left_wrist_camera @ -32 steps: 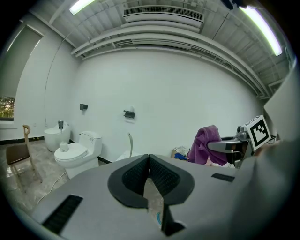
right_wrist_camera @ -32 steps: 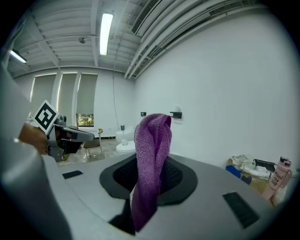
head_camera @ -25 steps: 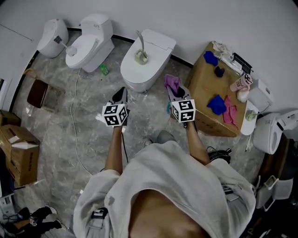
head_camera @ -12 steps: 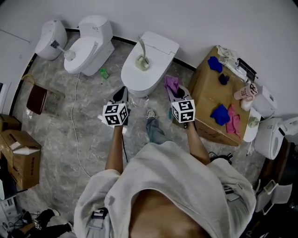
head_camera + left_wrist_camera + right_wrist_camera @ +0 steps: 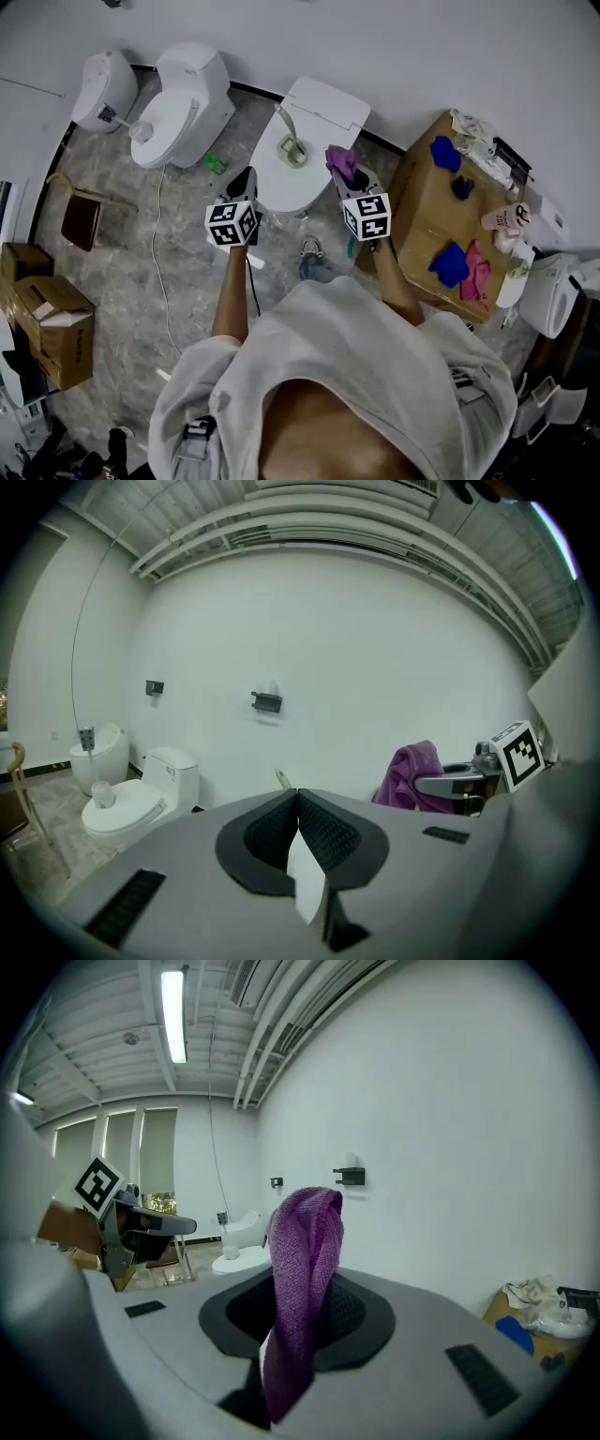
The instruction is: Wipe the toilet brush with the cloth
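Right tongs (image 5: 302, 1309) clamp the soft, limp purple cloth (image 5: 306, 1232); left tongs (image 5: 298, 795) are pressed together, empty. Toilet brush (image 5: 284, 120) stands in its holder (image 5: 292, 150) on the toilet lid (image 5: 281, 183). It is probably light, rigid and tippy, best gripped mid-handle.

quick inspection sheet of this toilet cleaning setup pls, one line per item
Surface: grey marbled tile floor.
Job's things: white-handled toilet brush upright in its holder on the middle white toilet; purple knitted cloth not yet on it.
Clutter: large cardboard box bearing blue cloths and a pink cloth; small green item on the floor.
Grippers: left gripper shut, empty; right gripper shut on the purple cloth.
Cables: white cable across the floor; dark cable below the left gripper.
Surroundings: second white toilet; brown cardboard boxes.
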Demonstrator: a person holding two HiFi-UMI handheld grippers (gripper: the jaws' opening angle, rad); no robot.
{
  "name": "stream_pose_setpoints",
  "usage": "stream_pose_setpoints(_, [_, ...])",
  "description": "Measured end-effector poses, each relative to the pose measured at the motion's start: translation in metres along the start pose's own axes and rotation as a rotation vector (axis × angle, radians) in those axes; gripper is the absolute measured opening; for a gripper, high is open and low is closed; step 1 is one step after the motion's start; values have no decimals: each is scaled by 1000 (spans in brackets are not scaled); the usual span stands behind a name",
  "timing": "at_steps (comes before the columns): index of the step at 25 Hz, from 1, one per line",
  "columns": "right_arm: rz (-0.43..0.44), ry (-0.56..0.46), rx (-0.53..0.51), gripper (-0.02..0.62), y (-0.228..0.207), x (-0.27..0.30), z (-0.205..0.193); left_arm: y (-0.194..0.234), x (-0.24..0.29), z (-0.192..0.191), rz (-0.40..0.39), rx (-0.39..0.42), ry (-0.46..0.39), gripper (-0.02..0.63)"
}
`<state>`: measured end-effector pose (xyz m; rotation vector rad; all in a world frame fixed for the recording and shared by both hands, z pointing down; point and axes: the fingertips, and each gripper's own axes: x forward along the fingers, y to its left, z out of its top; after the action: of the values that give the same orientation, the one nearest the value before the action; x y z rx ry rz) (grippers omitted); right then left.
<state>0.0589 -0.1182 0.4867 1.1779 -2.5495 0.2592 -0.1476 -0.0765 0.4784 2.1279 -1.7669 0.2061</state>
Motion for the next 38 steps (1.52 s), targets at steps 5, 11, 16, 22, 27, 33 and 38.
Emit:
stream_pose_setpoints(5, [15, -2, 1, 101, -32, 45, 19, 8, 51, 24, 1, 12, 0, 20])
stream_pose_setpoints(11, [51, -6, -2, 101, -51, 96, 38, 26, 88, 39, 23, 10, 5, 20])
stream_pose_setpoints(16, [88, 16, 6, 101, -50, 122, 39, 32, 107, 40, 25, 16, 34, 20])
stream_pose_setpoints(22, [124, 69, -4, 103, -45, 143, 27, 27, 124, 29, -1, 7, 71, 20])
stream_pose_setpoints(27, [140, 108, -12, 103, -38, 162, 21, 25, 138, 16, -41, -5, 103, 20])
stream_pose_setpoints(33, [157, 160, -50, 101, -31, 193, 15, 24, 164, 0, -105, -29, 145, 20])
stream_pose_setpoints(38, [178, 221, -96, 101, -22, 217, 1, 21, 182, -13, -151, -53, 173, 20])
